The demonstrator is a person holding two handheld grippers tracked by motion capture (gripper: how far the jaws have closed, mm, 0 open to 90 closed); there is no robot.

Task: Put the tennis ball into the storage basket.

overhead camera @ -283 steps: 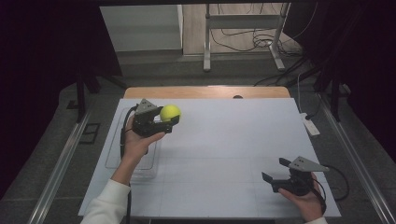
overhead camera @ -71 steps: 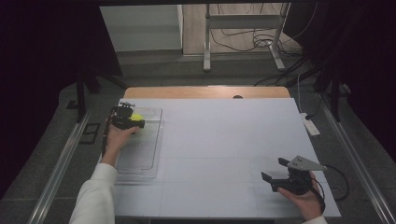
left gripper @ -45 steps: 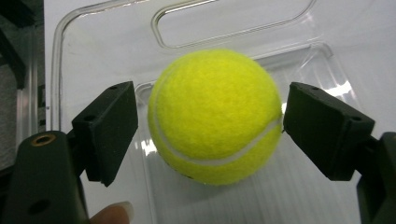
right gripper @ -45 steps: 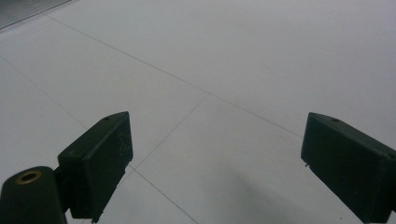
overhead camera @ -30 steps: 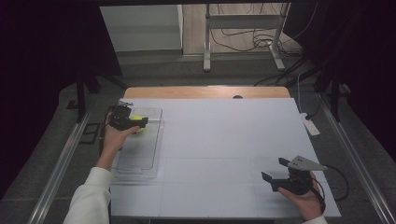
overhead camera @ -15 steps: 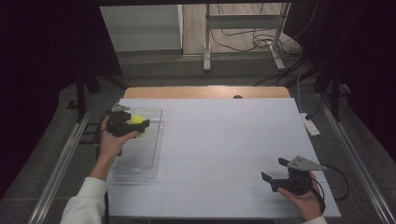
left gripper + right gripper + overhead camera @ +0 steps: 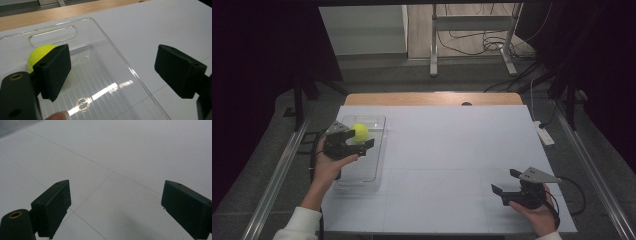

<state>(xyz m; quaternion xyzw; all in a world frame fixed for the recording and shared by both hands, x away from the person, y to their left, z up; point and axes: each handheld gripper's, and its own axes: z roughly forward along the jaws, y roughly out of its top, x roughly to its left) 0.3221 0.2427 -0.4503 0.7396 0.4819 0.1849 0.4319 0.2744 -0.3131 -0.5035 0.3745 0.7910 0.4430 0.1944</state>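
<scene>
White tabletop (image 7: 452, 150), faint grid lines, wooden edge at the far side.

Item: tennis ball (image 7: 359, 132), bright yellow-green, fuzzy and round. It rests in the far end of a clear plastic tray (image 7: 374, 165) near the table's left edge, close by the tray's handle slot. The tray has a ribbed floor and glossy rim.

My left gripper (image 7: 354, 143) hovers over the tray, jaws well apart and holding nothing, the ball just beyond one pad.

My right gripper (image 7: 506, 181) rests low over bare tabletop at the near right, jaws spread wide, likewise holding nothing.
</scene>
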